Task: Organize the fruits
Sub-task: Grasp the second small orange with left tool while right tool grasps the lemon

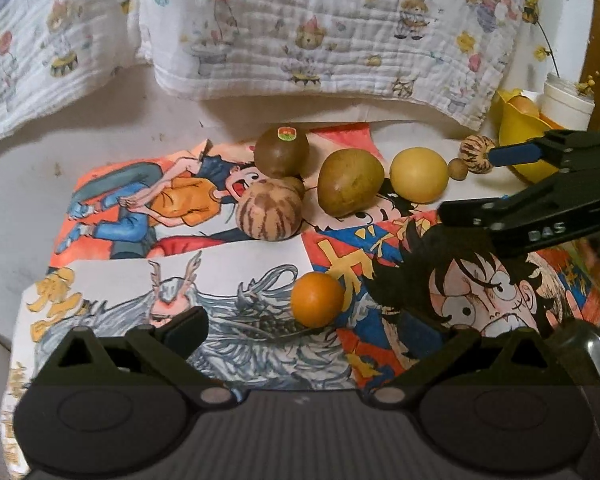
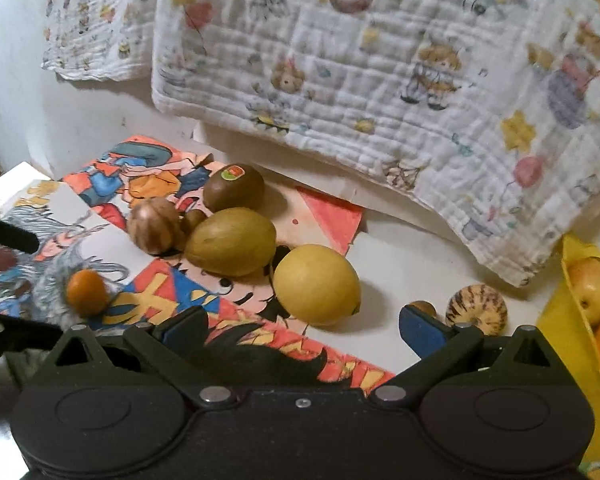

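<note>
Fruits lie on comic drawings: a kiwi with a sticker (image 1: 282, 151) (image 2: 233, 188), a striped round fruit (image 1: 269, 210) (image 2: 153, 224), a green-brown fruit (image 1: 350, 188) (image 2: 231, 241), a yellow lemon (image 1: 418, 175) (image 2: 317, 285), a small orange (image 1: 317, 299) (image 2: 86, 293), and a second striped fruit (image 1: 477, 154) (image 2: 476, 309) with a small brown ball (image 1: 457, 169) beside it. My left gripper (image 1: 320, 332) is open, just before the orange. My right gripper (image 2: 304, 324) (image 1: 466, 184) is open, near the lemon and the second striped fruit.
A yellow bowl (image 1: 518, 126) (image 2: 572, 320) at the right holds an apple-like fruit (image 2: 592, 288). A white cup (image 1: 568, 100) stands behind it. A printed white cloth (image 1: 300, 24) hangs at the back over the white table (image 1: 28, 184).
</note>
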